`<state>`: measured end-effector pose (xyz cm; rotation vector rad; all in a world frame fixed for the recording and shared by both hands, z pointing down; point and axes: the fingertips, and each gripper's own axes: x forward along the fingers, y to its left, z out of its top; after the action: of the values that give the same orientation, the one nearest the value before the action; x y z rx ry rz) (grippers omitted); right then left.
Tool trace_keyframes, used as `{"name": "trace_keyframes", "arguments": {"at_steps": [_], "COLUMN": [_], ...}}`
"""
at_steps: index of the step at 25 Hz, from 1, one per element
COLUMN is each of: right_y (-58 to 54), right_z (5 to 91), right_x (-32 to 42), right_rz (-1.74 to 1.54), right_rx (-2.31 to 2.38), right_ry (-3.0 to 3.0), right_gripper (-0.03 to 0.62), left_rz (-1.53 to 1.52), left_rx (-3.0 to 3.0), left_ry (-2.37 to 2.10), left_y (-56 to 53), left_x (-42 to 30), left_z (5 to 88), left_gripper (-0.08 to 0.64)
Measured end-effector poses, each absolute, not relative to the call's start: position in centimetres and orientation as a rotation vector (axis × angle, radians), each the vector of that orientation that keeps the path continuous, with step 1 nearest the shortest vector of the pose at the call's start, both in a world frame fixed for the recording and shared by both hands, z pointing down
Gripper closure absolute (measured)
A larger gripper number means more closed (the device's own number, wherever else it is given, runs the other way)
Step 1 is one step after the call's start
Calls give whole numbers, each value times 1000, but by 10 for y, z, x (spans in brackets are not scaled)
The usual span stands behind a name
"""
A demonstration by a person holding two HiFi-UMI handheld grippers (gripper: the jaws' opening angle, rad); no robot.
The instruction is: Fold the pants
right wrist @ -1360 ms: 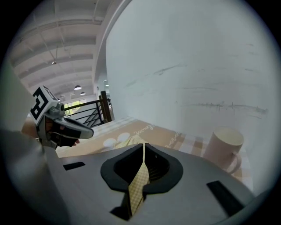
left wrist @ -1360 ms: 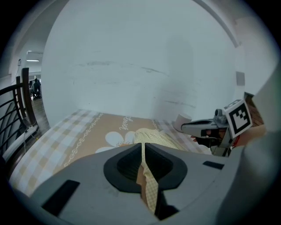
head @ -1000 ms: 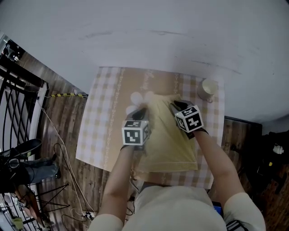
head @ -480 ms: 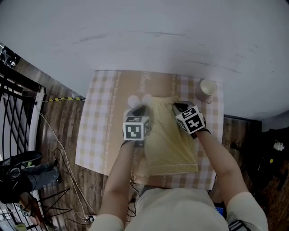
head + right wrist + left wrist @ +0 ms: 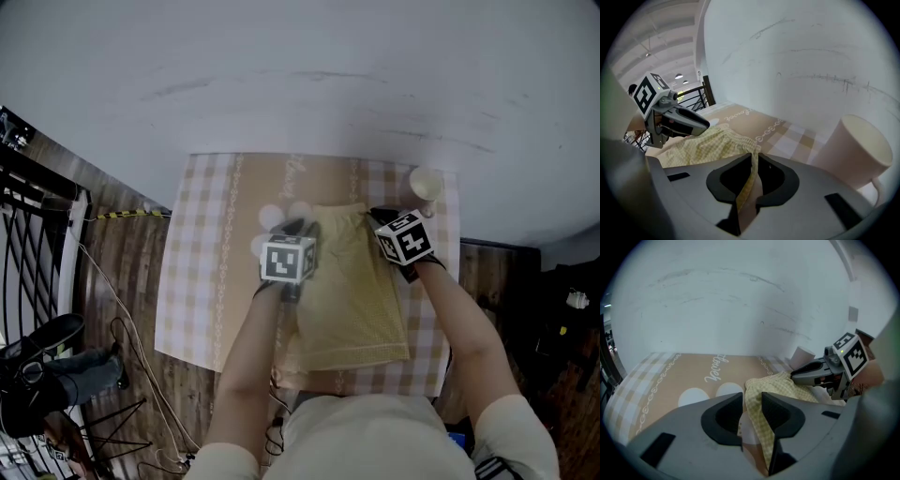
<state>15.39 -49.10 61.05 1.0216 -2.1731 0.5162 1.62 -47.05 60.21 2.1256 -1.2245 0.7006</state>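
- The pants (image 5: pixel 352 281) lie flat at the middle of the counter (image 5: pixel 202 281) as one narrow panel, with the gathered edge at 12 o'clock.
- The left tool (image 5: pixel 751 401) has just been opening. Cloth from the 9 o'clock corner stands unpinched between its parted jaws.
- The right tool (image 5: pixel 754 164) is clamped on the 3 o'clock corner.
- A fold is judged laid, and the right release and a crosswise fold are judged left.
- A cup (image 5: pixel 425 183) stands at 1 o'clock.
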Motion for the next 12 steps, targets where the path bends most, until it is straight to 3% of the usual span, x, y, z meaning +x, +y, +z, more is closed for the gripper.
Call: {"name": "trace_keyframes", "arguments": {"at_steps": [4,12], "right_y": [-494,-492], "right_z": [621,627], "right_x": [157,152], "right_rz": [575,598], "right_rx": [983,886], "right_ry": [-2146,-2110], "right_gripper": [500,512], "left_rz": [769,782], "left_rx": [2119,2073], "left_ry": [-1182,-1129], "left_y": [-473,-471], "left_x": [20,27], "left_z": [615,627], "left_gripper": [439,471]}}
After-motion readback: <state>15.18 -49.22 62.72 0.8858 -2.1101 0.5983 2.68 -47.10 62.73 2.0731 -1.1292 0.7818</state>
